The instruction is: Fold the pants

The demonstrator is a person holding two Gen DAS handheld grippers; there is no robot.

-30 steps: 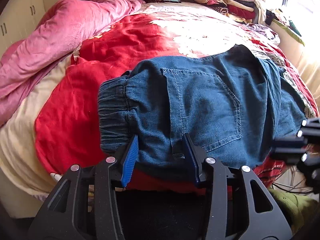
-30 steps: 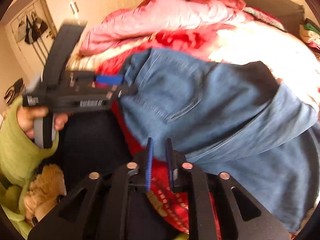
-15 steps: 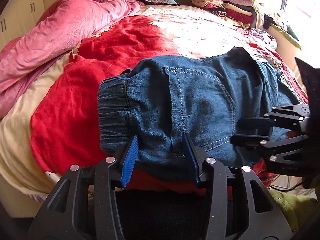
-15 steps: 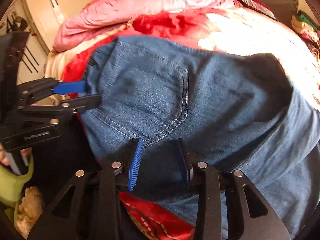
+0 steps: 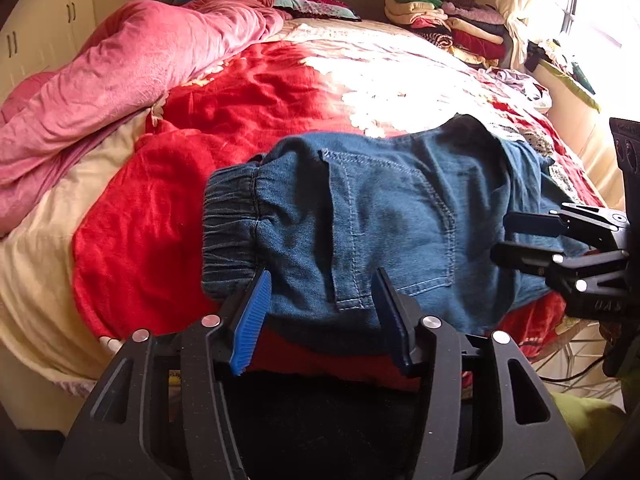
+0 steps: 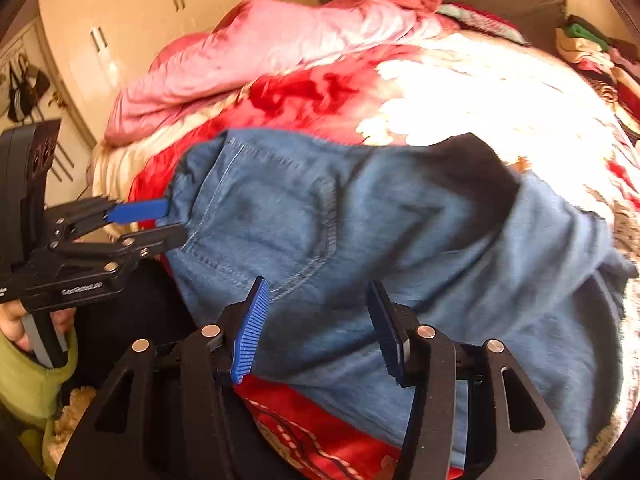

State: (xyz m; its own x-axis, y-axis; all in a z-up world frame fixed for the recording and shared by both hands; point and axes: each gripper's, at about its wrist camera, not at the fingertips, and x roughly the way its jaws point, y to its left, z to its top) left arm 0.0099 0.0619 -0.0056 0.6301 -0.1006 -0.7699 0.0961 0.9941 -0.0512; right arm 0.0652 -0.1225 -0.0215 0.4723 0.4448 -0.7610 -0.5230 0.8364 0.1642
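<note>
Blue denim pants [image 5: 384,220] lie folded on the red bedspread near the bed's front edge, elastic waistband at the left, back pocket up. They also show in the right wrist view [image 6: 360,240]. My left gripper [image 5: 322,292] is open, its jaws either side of the pants' near edge below the pocket. My right gripper [image 6: 316,300] is open over the pants' near edge. It also shows at the right in the left wrist view [image 5: 500,236]. The left gripper shows at the left in the right wrist view [image 6: 172,222], open by the waistband.
A pink duvet [image 5: 120,80] is bunched along the left of the bed. A stack of folded clothes [image 5: 448,28] sits at the far right corner. Wardrobe doors [image 6: 140,40] stand at the left. The bed's front edge [image 5: 108,344] is close below the pants.
My right gripper opened from nearly shut and moved in over the pants' near edge. The left gripper stayed open and barely moved.
</note>
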